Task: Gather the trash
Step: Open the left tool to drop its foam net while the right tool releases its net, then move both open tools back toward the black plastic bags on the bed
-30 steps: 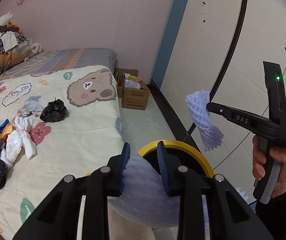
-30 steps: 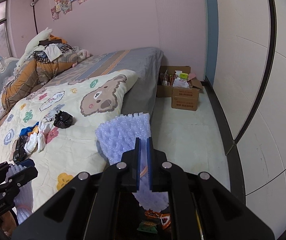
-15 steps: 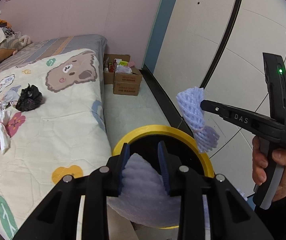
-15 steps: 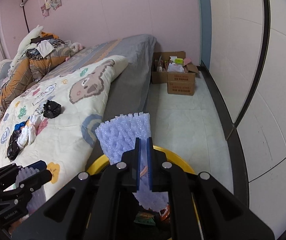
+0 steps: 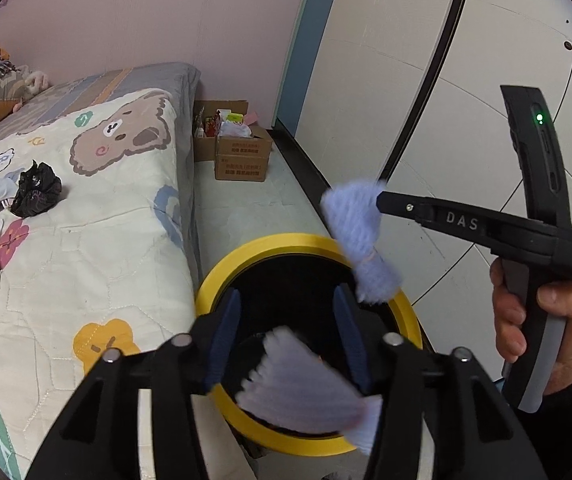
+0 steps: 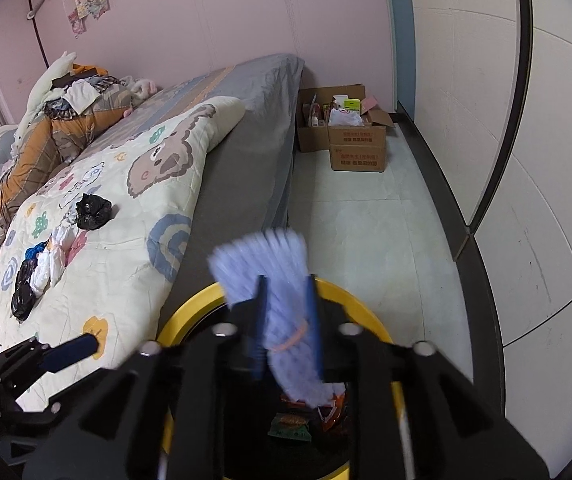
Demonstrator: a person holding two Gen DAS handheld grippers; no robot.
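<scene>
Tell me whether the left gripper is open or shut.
Open. The left gripper has just been opening; its blue pads stand wide apart, and the purple foam net, blurred, is loose between them above the yellow-rimmed bin.

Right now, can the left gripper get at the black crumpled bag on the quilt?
Probably yes. The left gripper has just been opening over the yellow bin, its foam piece loose between the fingers. The black bag lies uncovered on the quilt, nothing in between.

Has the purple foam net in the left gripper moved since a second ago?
Yes. The purple foam net has dropped from between the left gripper jaws, which have just been opening, toward the yellow-rimmed black bin.
</scene>
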